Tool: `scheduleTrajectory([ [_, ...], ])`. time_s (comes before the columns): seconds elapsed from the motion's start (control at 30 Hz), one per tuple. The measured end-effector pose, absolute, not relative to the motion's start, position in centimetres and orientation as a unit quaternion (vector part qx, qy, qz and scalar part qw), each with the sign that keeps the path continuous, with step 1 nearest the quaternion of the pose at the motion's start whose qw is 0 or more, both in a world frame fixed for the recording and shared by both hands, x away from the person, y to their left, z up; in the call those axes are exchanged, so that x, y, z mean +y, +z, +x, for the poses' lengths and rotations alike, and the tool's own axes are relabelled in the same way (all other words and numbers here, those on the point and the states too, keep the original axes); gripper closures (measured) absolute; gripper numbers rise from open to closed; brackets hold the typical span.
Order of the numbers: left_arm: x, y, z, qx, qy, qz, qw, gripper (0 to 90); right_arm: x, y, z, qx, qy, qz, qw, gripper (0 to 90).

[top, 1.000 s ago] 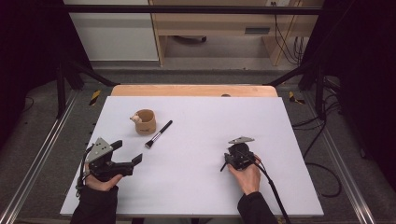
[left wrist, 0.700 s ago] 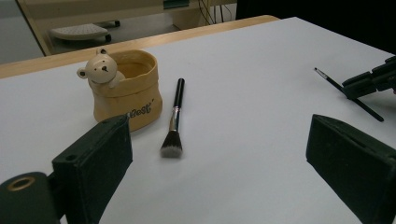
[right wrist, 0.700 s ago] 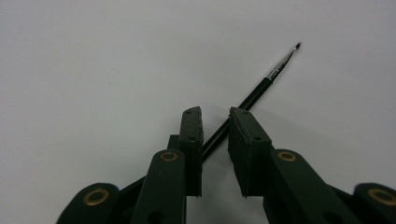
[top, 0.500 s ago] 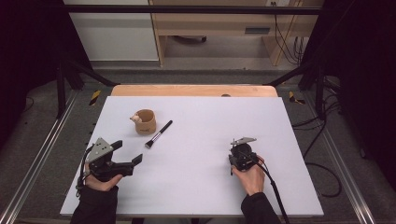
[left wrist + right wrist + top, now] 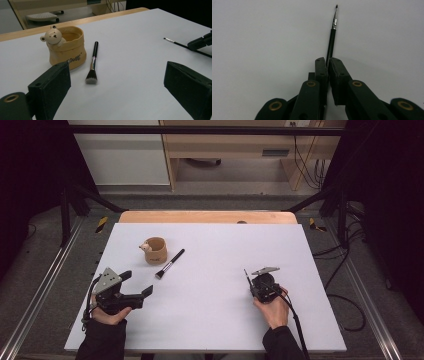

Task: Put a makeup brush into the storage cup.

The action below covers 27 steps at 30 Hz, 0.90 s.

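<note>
Two brushes, one cup (image 5: pixel 155 250): the right tool (image 5: pixel 248 281), jaws just closing, pinches a thin black brush (image 5: pixel 331 37) with a tiny dark tip; the left tool (image 5: pixel 137 284) gapes wide.

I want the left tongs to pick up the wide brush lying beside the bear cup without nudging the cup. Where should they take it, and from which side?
Grip the makeup brush on its black handle, about midway, coming straight down from above with the jaws across the handle. It lies flat, bristles toward the person, with the bear cup close on one side, so a low sideways approach would probably bump the cup. The left tongs already stand open.
</note>
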<state>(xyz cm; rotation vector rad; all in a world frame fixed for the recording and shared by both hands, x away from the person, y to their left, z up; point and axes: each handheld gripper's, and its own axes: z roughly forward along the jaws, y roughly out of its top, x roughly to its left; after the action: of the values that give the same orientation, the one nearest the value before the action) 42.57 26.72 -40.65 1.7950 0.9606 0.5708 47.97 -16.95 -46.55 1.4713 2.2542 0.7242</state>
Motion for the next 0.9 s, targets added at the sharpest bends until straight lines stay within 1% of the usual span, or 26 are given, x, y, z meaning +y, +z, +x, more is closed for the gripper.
scheduleTrajectory([
  [0.27,26.7,-40.7,42.6,0.395,0.235,0.741,0.49,6.3,-17.6,-46.5,48.2,0.803,0.258,0.511,0.166,85.4],
  [0.37,26.7,-40.7,42.6,0.394,0.235,0.741,0.489,6.3,-17.6,-46.5,48.2,0.804,0.257,0.508,0.171,84.6],
  [0.47,26.7,-40.7,42.6,0.393,0.236,0.743,0.487,6.3,-17.7,-46.0,48.3,0.8,0.263,0.51,0.175,77.6],
  [0.57,26.7,-40.7,42.6,0.393,0.235,0.744,0.487,6.3,-17.7,-45.4,48.6,0.802,0.261,0.507,0.181,72.8],
  [0.73,26.6,-40.7,42.6,0.393,0.234,0.744,0.487,6.3,-17.4,-44.3,49.4,0.811,0.256,0.497,0.171,65.7],
  [0.83,26.7,-40.7,42.6,0.393,0.234,0.744,0.488,6.3,-17.1,-43.9,50.1,0.819,0.243,0.494,0.162,63.5],
  [0.9,26.7,-40.7,42.7,0.394,0.233,0.744,0.487,6.4,-16.9,-43.7,50.7,0.828,0.228,0.491,0.146,62.9],
])
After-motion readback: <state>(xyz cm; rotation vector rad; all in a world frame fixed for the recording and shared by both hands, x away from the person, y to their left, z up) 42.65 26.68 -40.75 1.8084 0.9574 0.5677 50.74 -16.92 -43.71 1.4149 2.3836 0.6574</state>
